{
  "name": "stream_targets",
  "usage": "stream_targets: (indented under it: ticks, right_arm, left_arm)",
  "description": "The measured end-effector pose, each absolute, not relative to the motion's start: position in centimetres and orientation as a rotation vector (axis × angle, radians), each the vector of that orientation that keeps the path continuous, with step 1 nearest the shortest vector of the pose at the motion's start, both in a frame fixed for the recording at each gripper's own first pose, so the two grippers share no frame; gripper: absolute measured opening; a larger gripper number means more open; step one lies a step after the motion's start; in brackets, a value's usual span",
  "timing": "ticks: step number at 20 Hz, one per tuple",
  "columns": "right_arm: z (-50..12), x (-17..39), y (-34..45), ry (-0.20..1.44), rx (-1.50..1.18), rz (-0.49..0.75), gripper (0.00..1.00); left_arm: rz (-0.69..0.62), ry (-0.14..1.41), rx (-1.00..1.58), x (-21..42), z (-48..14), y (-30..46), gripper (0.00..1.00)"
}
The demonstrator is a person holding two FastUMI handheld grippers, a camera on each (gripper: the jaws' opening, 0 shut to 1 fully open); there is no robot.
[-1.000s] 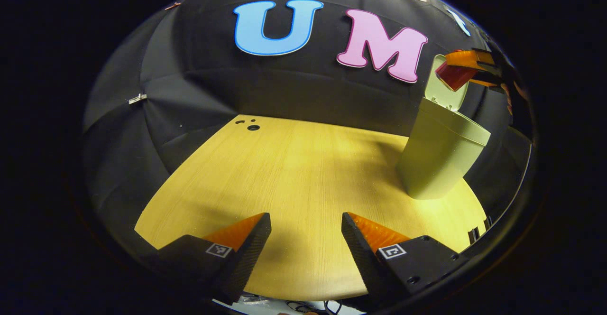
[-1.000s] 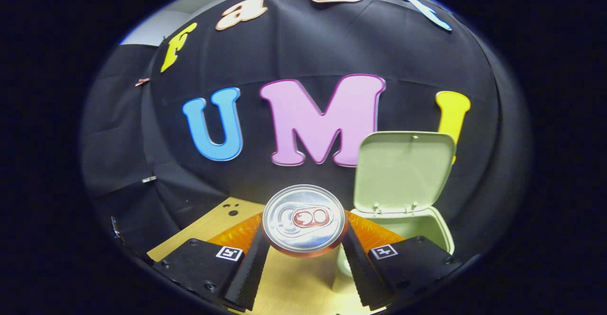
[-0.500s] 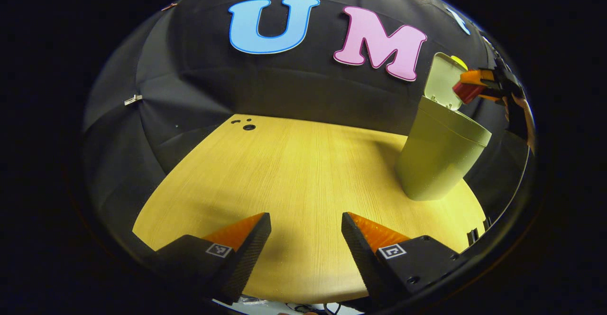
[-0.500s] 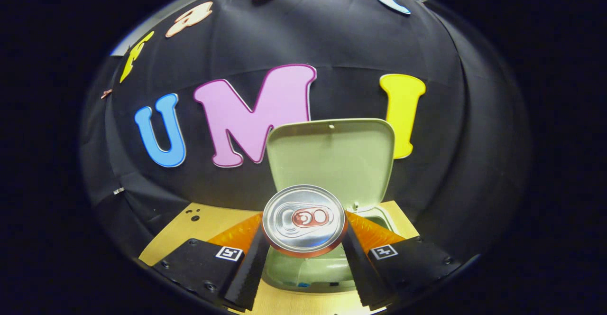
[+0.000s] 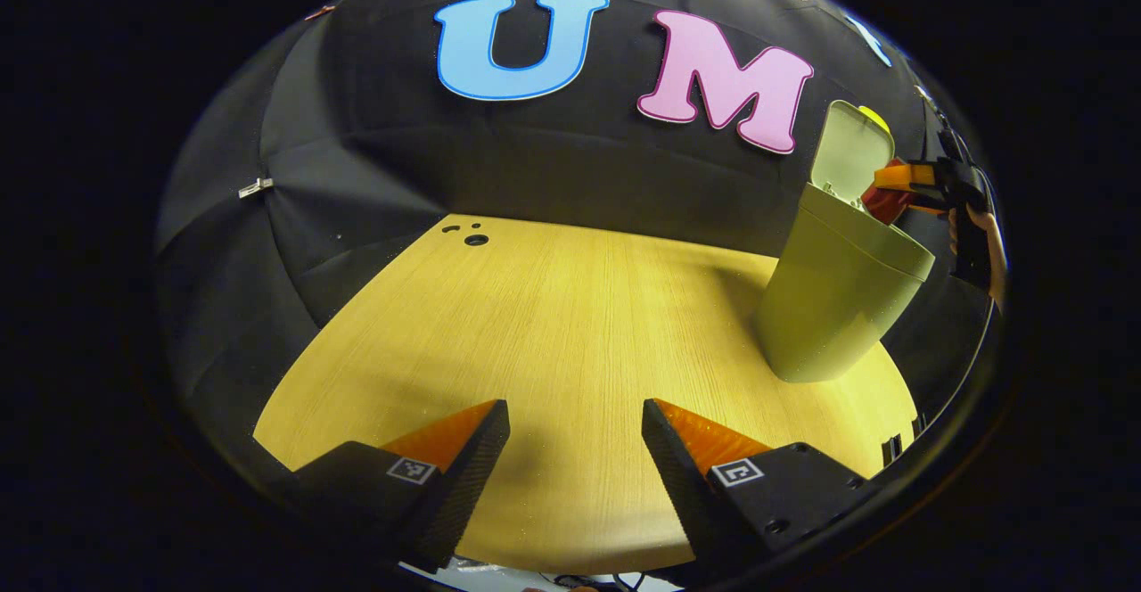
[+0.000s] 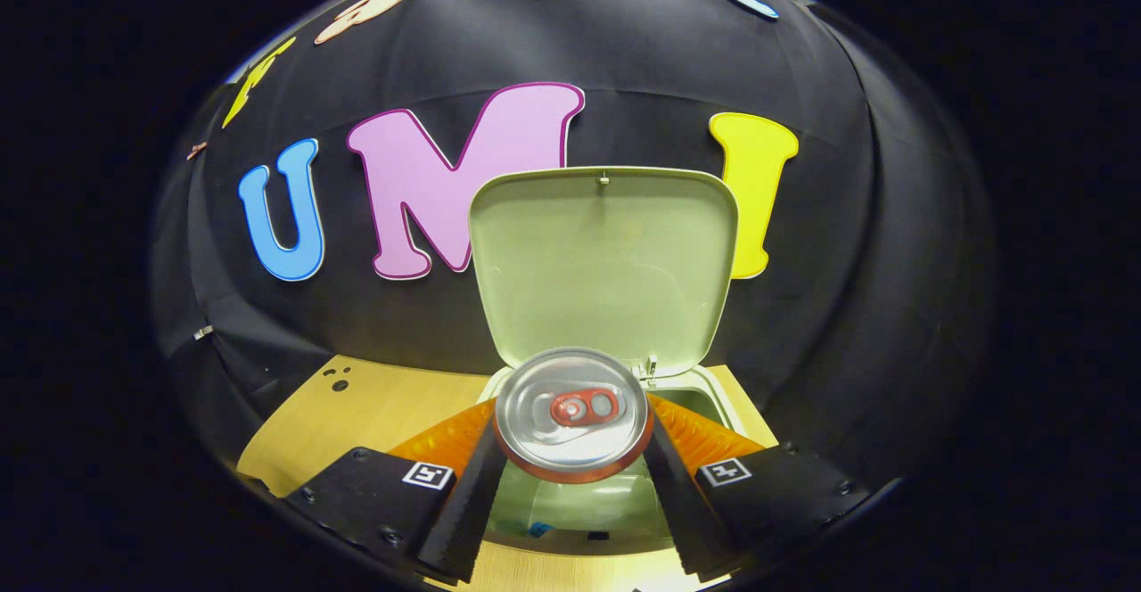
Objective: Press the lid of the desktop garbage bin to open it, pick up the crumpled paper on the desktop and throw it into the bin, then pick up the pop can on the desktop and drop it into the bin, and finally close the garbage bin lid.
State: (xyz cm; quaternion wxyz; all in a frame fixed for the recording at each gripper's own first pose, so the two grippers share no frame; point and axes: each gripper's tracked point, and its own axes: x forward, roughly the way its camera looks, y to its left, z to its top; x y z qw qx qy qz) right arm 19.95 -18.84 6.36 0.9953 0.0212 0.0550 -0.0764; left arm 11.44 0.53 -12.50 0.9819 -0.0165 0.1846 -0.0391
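In the right gripper view, my right gripper (image 6: 572,449) is shut on the pop can (image 6: 572,414), whose silver top faces the camera. The can hangs over the open mouth of the pale green bin (image 6: 704,396), and the bin's lid (image 6: 603,262) stands upright behind it. In the left gripper view, the same bin (image 5: 833,298) stands at the table's right, lid (image 5: 851,151) up, with the red can (image 5: 882,204) held by the other gripper just above its rim. My left gripper (image 5: 575,449) hovers open over the wooden table (image 5: 535,324), holding nothing.
A hand (image 5: 976,244) holds the right gripper at the far right of the left gripper view. Small dark holes (image 5: 475,239) mark the table's far left corner. The table's near edge lies just below the left gripper's fingers.
The right gripper has carried the can forward and lower, from left of the bin to right over its open mouth. The left gripper has hardly moved.
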Motion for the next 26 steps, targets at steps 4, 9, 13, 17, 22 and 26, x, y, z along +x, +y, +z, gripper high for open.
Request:
stream_targets:
  ticks: [4, 9, 13, 17, 22, 26]
  right_arm:
    - [7.2, 20.2, -19.0, 0.084, 0.039, -0.16, 0.91]
    - [11.8, 20.1, -18.9, -0.02, 0.007, -0.164, 0.95]
    - [17.4, 20.2, -19.0, -0.13, -0.039, -0.168, 0.95]
    - [21.8, 20.6, -19.7, -0.21, -0.069, -0.191, 0.94]
    - [25.1, 22.1, -20.2, -0.263, -0.062, -0.207, 0.94]
    - [25.6, 24.5, -20.8, -0.256, -0.072, -0.215, 0.94]
  left_arm:
    - [-0.077, 0.38, -0.024, 11.2, -12.8, 0.5, 0.96]
    - [-0.076, 0.395, -0.014, 10.8, -13.3, 0.5, 0.96]
    - [-0.077, 0.402, -0.014, 10.6, -13.5, 0.4, 0.96]
    - [-0.071, 0.4, -0.015, 10.6, -13.5, 0.2, 0.96]
    - [-0.049, 0.408, -0.025, 10.1, -14.1, 0.3, 0.99]
    - [-0.017, 0.413, -0.039, 9.7, -14.5, 0.8, 0.96]
